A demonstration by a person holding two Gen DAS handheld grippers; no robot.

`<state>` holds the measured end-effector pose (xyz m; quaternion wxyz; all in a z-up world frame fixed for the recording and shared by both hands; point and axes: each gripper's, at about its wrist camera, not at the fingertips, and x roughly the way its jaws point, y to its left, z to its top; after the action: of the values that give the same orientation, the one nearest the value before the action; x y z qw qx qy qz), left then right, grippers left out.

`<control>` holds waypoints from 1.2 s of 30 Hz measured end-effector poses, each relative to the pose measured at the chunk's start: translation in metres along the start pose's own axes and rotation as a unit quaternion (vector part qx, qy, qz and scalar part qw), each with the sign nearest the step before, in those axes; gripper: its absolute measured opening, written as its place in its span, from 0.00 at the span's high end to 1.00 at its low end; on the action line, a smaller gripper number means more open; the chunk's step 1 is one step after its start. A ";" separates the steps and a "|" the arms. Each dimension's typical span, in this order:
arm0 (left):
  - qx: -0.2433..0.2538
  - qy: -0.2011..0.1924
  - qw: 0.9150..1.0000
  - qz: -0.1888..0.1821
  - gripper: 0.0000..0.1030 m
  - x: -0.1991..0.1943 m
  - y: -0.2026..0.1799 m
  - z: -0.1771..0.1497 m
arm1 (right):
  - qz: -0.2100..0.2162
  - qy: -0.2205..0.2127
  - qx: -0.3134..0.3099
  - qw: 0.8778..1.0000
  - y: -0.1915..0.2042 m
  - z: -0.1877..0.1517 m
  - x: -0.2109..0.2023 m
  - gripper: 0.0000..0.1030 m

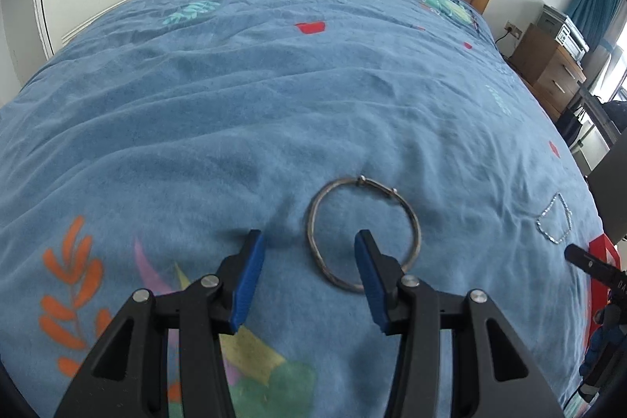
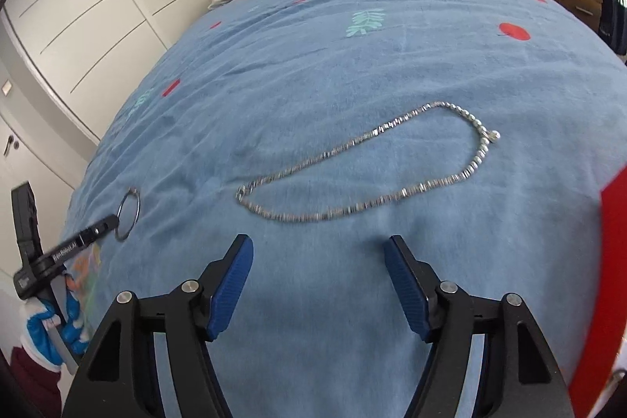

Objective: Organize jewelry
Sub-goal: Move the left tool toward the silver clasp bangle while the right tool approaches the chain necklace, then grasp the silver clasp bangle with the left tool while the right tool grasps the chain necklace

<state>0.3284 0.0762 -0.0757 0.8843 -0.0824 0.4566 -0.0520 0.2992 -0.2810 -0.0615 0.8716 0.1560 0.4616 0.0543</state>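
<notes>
Left claw: As your left claw stands released over the thin silver metal bangle, one blue pad sits inside the ring at 6 o'clock and the other outside; lower until both pads straddle the wire, then close slowly so it does not skate on the blue patterned bedspread.
Right claw: Your right claw is also spread, holding nothing, just short of the silver beaded chain necklace lying at its 12 o'clock.
Necklace grip: take one strand only, near the closest curve.
Hard to see: the red flat object at 3 o'clock is cut off; I cannot tell if it is the jewelry box.
Bangle clasp: too small to read.
</notes>
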 end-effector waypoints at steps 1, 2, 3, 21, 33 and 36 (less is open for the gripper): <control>0.001 0.000 1.000 0.000 0.56 0.003 0.000 0.001 | 0.003 -0.001 0.006 1.000 -0.002 0.006 0.005 0.32; 0.003 -0.001 1.000 -0.001 0.56 0.005 0.001 0.002 | 0.004 -0.003 0.010 1.000 -0.002 0.011 0.010 0.31; 0.005 -0.002 1.000 0.000 0.56 0.007 0.000 0.003 | 0.004 -0.006 0.014 1.000 -0.003 0.016 0.016 0.31; 0.044 -0.019 0.999 0.004 0.95 0.017 -0.017 0.008 | 0.003 -0.026 -0.057 0.998 0.028 0.046 0.059 0.97; 0.043 -0.044 0.998 -0.003 0.97 -0.028 -0.036 0.000 | 0.102 -0.062 -0.035 0.992 0.054 0.017 -0.001 0.97; 0.051 -0.050 0.997 -0.006 0.97 -0.045 -0.044 -0.003 | 0.120 -0.072 -0.021 0.990 0.057 0.012 -0.019 0.97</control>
<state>0.2993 0.0398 -0.0332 0.9089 -0.0426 0.4077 -0.0767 0.3014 -0.2339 -0.0217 0.8927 0.1957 0.3744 0.1571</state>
